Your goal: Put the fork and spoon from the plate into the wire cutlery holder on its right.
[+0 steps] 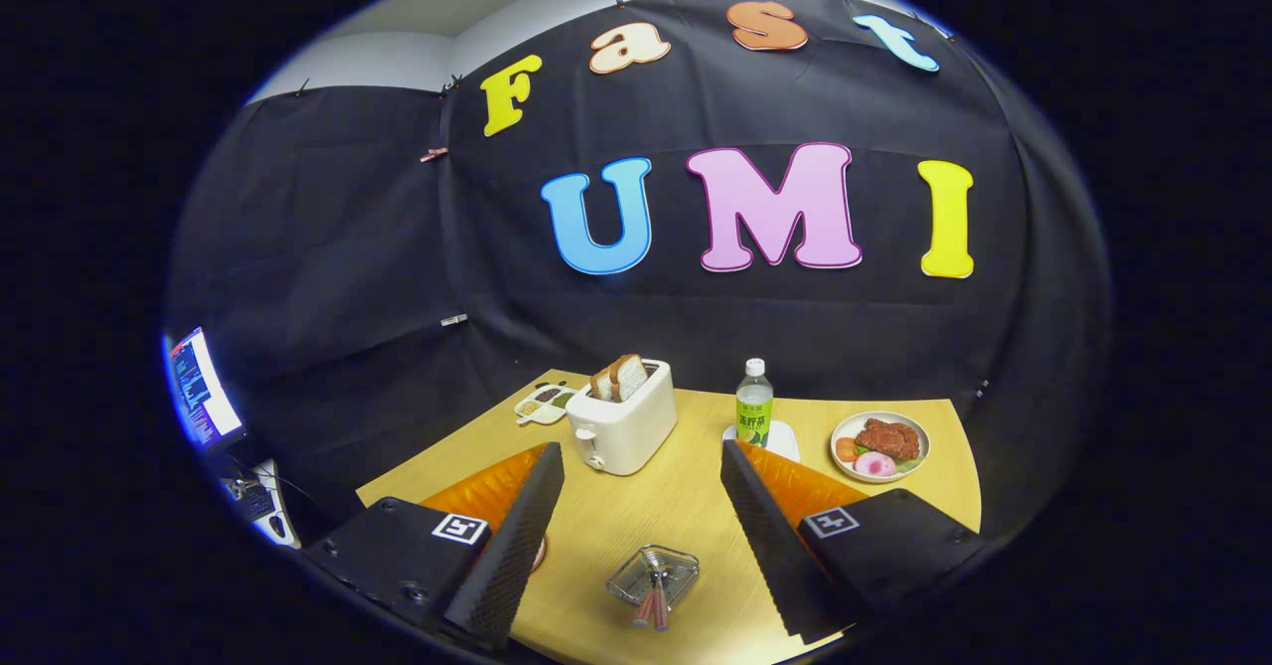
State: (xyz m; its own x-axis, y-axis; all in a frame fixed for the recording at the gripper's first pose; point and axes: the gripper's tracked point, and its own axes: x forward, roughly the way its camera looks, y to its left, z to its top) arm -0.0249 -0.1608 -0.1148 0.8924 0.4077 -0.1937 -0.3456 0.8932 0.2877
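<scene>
Fingers: we see the gripper spread wide, holding nothing, above the worktop.
Wire cutlery holder: between the fingers, nearer us, at 6 o'clock.
Fork and spoon: we log both inside the holder, handles out.
Toaster: 12 o'clock, beyond fingers.
Bottle: 1 o'clock.

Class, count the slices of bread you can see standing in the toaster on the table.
2: both slices stand side by side in the slot of the white toaster, beyond the open gripper fingers. Anything deeper in the slot is hidden.
</scene>
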